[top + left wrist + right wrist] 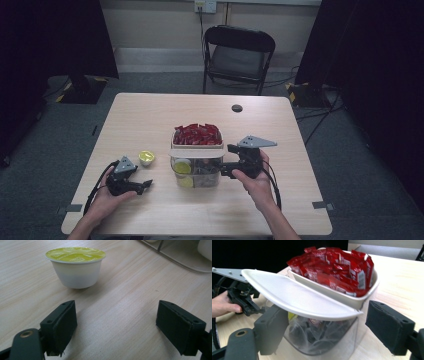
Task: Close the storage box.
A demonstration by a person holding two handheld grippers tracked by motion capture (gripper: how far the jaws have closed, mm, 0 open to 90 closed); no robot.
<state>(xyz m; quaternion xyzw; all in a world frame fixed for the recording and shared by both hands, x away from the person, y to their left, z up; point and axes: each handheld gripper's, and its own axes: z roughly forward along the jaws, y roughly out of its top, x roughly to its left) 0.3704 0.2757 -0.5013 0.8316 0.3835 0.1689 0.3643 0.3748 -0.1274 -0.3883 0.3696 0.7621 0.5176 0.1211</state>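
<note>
table: light wood-grain table (150, 115), rounded corners, dark round spot (237, 108) on it beyond the container
container: clear plastic container (200, 175) near table centre, white flap lid (294, 296) tilted up on the near half, capsules and a yellow-green one visible through the wall
tray: white top tray (367, 290) on the container's far half, heaped with red sachets (198, 134)
capsule: 1 white capsule (76, 266) with yellow-green foil top, upright on the table left of the container, apart from it
left gripper: left gripper (145, 186) low over the table, left of the container and just nearer than the capsule; jaws spread wide, nothing between them, capsule ahead of the tips and untouched
right gripper: right gripper (225, 170) at the container's right side, jaws spread apart, 1 on each side of the container's corner below the lid; contact with the wall cannot be told
hands: 1 hand on each gripper, forearms entering from the near edge
room: grey carpet, black folding chair (239, 55) behind the table beyond the container, wall socket above it, dark curtains both sides, cables on the floor right of the table
</note>
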